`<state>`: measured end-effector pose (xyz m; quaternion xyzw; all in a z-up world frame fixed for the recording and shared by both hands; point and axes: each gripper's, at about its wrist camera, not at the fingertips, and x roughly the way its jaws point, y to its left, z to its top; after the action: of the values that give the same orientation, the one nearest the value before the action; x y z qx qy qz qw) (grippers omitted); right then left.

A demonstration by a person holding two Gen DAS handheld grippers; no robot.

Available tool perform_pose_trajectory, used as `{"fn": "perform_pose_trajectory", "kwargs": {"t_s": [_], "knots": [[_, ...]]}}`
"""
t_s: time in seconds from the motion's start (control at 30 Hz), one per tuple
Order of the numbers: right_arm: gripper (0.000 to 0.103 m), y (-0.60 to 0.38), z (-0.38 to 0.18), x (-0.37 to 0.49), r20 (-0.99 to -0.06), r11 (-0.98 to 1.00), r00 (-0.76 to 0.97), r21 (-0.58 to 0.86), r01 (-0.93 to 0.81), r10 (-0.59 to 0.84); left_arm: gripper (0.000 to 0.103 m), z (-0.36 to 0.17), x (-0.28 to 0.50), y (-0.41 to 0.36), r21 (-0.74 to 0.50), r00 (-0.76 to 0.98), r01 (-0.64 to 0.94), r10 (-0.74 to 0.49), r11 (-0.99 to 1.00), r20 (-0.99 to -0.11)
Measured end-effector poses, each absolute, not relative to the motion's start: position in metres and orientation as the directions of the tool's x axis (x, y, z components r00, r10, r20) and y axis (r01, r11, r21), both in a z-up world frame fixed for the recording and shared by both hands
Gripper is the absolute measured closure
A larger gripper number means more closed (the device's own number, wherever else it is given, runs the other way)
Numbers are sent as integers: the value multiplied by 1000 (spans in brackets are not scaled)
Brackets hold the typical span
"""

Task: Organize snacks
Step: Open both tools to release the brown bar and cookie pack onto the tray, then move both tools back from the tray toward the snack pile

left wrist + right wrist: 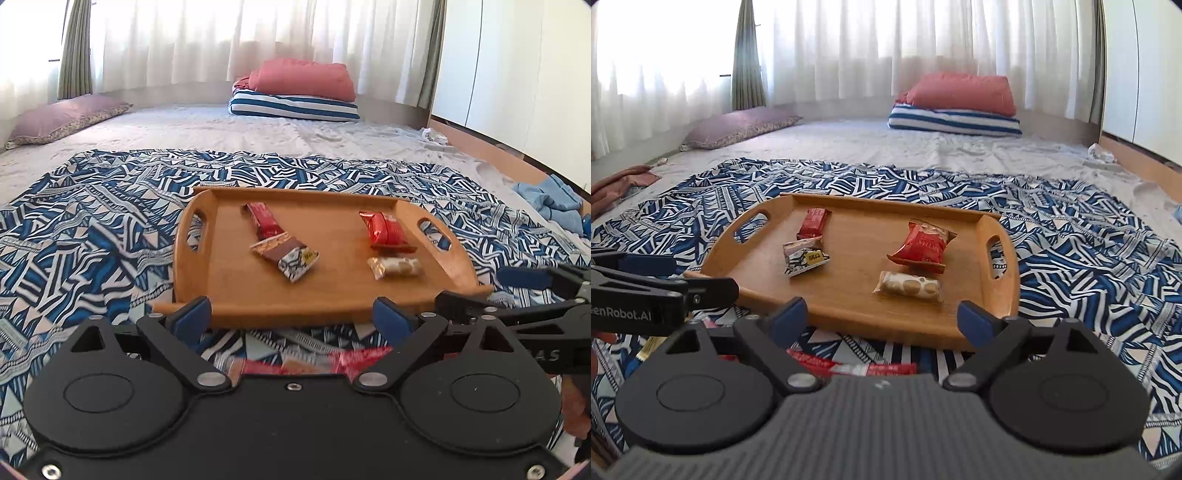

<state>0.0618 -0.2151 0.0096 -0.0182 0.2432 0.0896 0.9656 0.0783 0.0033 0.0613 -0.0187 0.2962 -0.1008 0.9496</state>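
- Four wrapped snacks lie apart on the wooden tray (997,295): red bar (812,222), black-and-white packet (805,260), red bag (923,245), pale nougat pack (909,287).
- Left gripper (291,312), lettered "GenRobot.AI", and right gripper (882,314) gape, empty.
- One red wrapper (857,366) lies on the patterned sheet (1089,258).

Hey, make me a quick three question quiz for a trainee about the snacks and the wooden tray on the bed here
1. How many snack packets lie on the wooden tray?
2. True or false: the right gripper grips a packet.
3. Which packet lies nearest the tray's right handle: A the red bag, B the black-and-white packet?

Key: 1. Four. 2. False, its jaws stand open with nothing between them. 3. A.
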Motion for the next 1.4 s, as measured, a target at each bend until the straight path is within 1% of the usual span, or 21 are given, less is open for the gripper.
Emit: {"fn": "perform_pose_trajectory", "kwargs": {"t_s": [0.17, 0.37, 0.6, 0.7, 0.73, 0.8, 0.87, 0.97, 1.07, 1.27, 1.4], "knots": [[3, -215, 7, 41, -442, 983, 885, -34, -178, 145, 8, 54, 62, 8, -93, 802, 179, -200, 979, -563], [2, -218, -2, 25, -422, 988, 899, -38, -150, 120, 8, 42, 48, 13, -98, 796, 176, -200, 980, -571], [2, -224, -17, 16, -435, 992, 898, -64, -105, 68, 8, 29, 29, 20, -94, 804, 160, -185, 983, -565], [2, -225, -24, 13, -443, 993, 895, -79, -88, 44, 13, 25, 25, 21, -84, 805, 154, -175, 984, -567], [2, -226, -27, 13, -447, 993, 894, -81, -83, 38, 16, 24, 23, 22, -80, 804, 152, -170, 985, -569], [2, -228, -32, 13, -458, 994, 889, -79, -73, 29, 24, 22, 21, 22, -78, 804, 149, -167, 986, -571], [2, -229, -36, 13, -466, 995, 885, -76, -62, 19, 38, 20, 19, 23, -82, 797, 154, -173, 985, -578], [2, -231, -41, 12, -476, 996, 880, -77, -45, 3, 47, 17, 18, 23, -89, 788, 160, -181, 983, -588], [2, -231, -45, 11, -485, 996, 875, -77, -43, 0, 52, 14, 20, 20, -82, 780, 170, -185, 982, -598], [2, -232, -49, 13, -494, 997, 869, -73, -29, -11, 55, 11, 26, 15, -77, 770, 181, -190, 980, -609], [2, -234, -52, 16, -503, 998, 864, -62, -14, -19, 56, 8, 31, 13, -88, 765, 176, -193, 980, -614]]}}
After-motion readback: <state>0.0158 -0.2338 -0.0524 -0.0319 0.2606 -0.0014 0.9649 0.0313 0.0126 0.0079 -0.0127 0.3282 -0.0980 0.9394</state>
